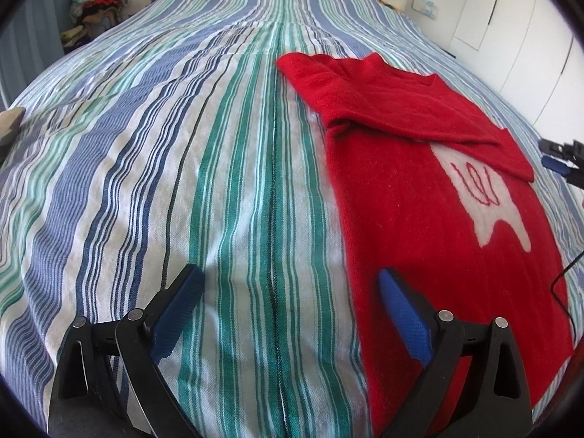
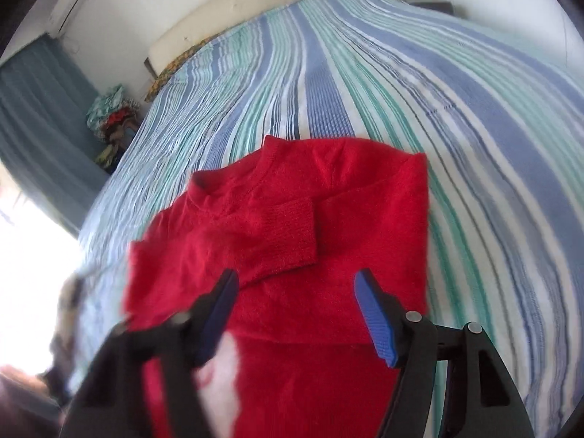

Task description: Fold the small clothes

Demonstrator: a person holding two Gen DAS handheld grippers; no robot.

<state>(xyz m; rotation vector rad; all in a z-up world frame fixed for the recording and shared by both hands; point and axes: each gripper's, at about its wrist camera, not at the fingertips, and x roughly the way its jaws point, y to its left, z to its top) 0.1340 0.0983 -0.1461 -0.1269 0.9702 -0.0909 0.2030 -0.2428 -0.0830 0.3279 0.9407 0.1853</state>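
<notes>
Daylight, bright and even in both views. Left wrist view is sharp; the striped bedspread (image 1: 153,168) bulges with fisheye curvature, and a black vignette rings the corners. Right wrist view shows motion blur, strongest at lower left, where a window area (image 2: 33,262) is blown out to white. Soft shadows lie beneath the red sweater (image 2: 292,226).

A solid red sweater (image 1: 419,197) is seen with a white motif (image 1: 485,200) outlined in red. The bedspread (image 1: 182,168) is striped in blue, green, teal and white. Blue pads on black frames are shown on both the left gripper (image 1: 288,314) and right gripper (image 2: 295,314).
</notes>
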